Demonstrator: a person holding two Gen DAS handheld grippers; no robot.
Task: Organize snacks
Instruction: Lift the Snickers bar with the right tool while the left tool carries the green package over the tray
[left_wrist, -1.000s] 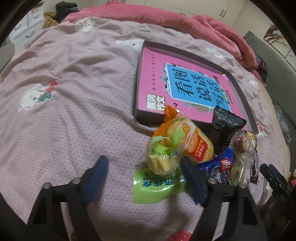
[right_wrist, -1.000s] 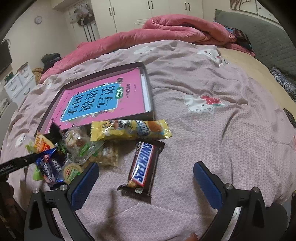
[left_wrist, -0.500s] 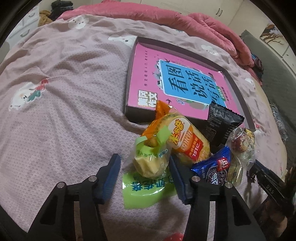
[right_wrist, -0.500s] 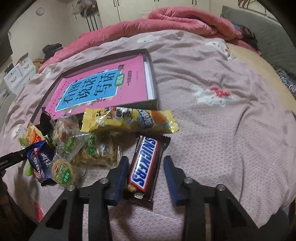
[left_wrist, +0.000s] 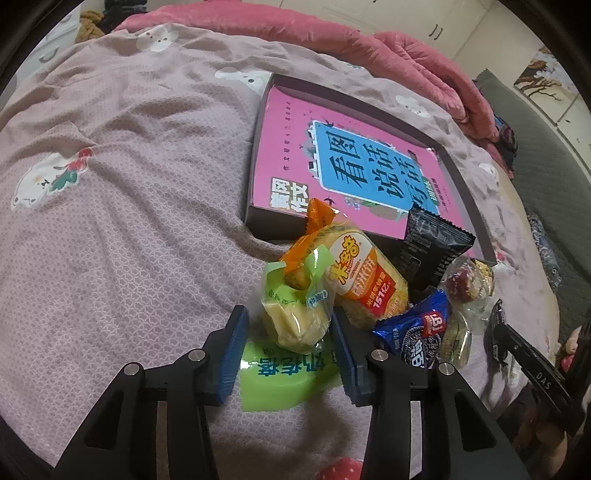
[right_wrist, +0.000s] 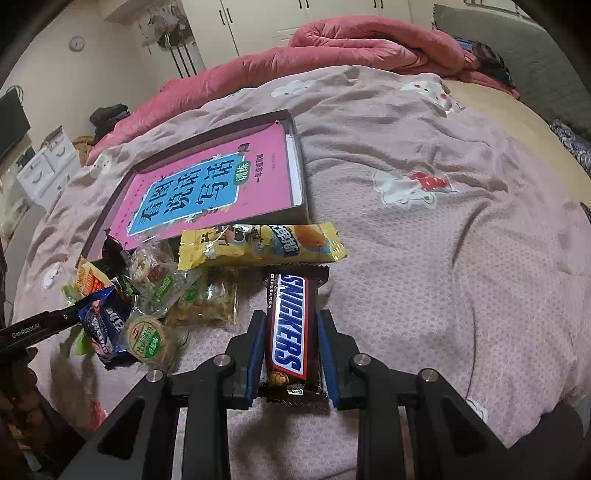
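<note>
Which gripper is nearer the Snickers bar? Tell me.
Right. The right gripper straddles the Snickers bar, jaws closing on its sides. The left gripper is across the snack pile, closing around a clear-wrapped cake.

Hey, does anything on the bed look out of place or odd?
Yes: a pink book fills the dark tray, while the snacks are heaped loosely on the bedspread in front of it.

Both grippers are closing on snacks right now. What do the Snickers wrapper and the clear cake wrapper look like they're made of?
Snickers bar: looks like glossy printed plastic film, with a sheen on the lettering and crimped zigzag ends. Clear-wrapped cake: thin transparent plastic film, probably soft; the yellow cake shows through, with wrinkles and glare spots. Both likely slippery.
</note>
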